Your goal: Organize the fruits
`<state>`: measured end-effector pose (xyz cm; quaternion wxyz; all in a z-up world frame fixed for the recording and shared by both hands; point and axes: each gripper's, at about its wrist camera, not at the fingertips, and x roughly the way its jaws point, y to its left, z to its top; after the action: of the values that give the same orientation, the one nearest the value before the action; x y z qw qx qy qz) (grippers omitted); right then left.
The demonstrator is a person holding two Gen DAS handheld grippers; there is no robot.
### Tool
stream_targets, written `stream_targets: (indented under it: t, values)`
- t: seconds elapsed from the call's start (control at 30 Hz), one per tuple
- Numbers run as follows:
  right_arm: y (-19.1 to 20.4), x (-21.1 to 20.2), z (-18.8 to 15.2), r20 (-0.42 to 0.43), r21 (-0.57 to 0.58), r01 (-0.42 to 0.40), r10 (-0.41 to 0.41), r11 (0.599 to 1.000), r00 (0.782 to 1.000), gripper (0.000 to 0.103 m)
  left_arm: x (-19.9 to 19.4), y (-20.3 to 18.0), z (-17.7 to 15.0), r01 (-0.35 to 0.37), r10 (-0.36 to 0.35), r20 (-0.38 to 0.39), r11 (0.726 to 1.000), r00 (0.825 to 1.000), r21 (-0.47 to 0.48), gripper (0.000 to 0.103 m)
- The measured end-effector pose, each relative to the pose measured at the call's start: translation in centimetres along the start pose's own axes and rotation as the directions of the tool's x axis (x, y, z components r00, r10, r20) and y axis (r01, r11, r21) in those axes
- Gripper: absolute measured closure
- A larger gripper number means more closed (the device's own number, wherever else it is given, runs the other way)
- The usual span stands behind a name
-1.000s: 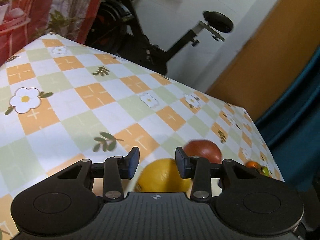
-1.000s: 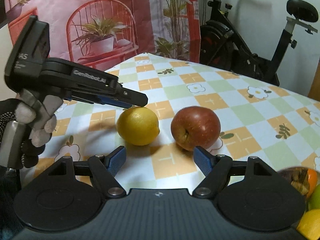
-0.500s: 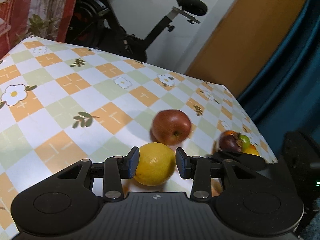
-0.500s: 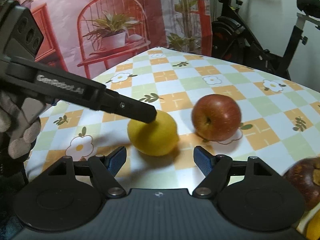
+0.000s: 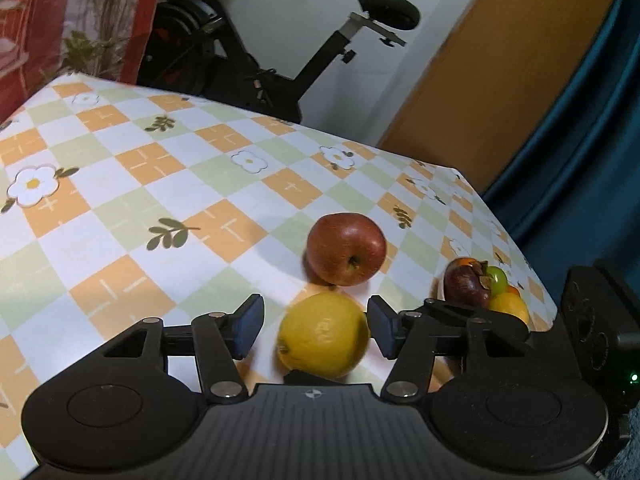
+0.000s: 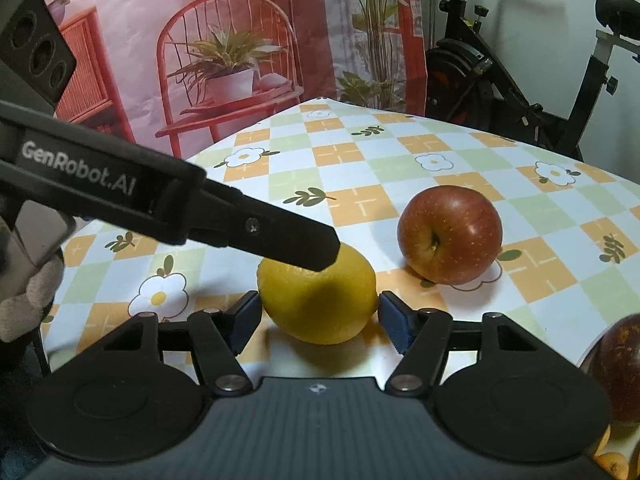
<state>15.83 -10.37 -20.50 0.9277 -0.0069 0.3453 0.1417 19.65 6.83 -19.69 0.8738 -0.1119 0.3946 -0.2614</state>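
Note:
A yellow lemon [image 5: 324, 336] lies on the checkered tablecloth [image 5: 160, 200]. My left gripper [image 5: 316, 326] is open around it, with a gap at the left pad. The right wrist view shows the lemon [image 6: 316, 292] between my right gripper's [image 6: 319, 318] open pads, both close to its sides. The left gripper's finger [image 6: 280, 240] reaches in from the left over the lemon's top. A red apple [image 5: 346, 255] stands just beyond the lemon, also in the right wrist view [image 6: 450, 234].
A pile of fruit [image 5: 484, 286] with a dark mangosteen, a green fruit and oranges sits near the table's right edge. The mangosteen shows at the right wrist view's lower right [image 6: 620, 364]. An exercise bike [image 5: 248, 56] stands behind the table.
The left gripper has opened wider around the lemon. The right gripper has moved forward so the lemon now sits between its pads.

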Motion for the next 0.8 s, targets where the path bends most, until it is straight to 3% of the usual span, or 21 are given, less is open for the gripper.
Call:
stream_targets:
  t: [0.4,0.6,0.8]
  values:
    - [-0.2,-0.6,-0.5,0.011,0.035,-0.011,0.011,0.999,1.0,0.036,1.1,-0.7,-1.2,0.027,-0.026,-0.044,0.999,0.999,0.025,0.044]
    - [-0.5,-1.1,-0.6,0.02,0.055,-0.015,0.014,0.998,1.0,0.037,0.6,-1.8,-1.5,0.023,-0.022,-0.024,0.999,0.999,0.041,0.046]
    - [-0.8,-3.8,-0.6,0.081,0.073,-0.003,-0.002,0.997,0.997,0.037,-0.3,-4.1,-0.9,0.049,-0.05,0.02,0.997,0.999,0.054,0.046]
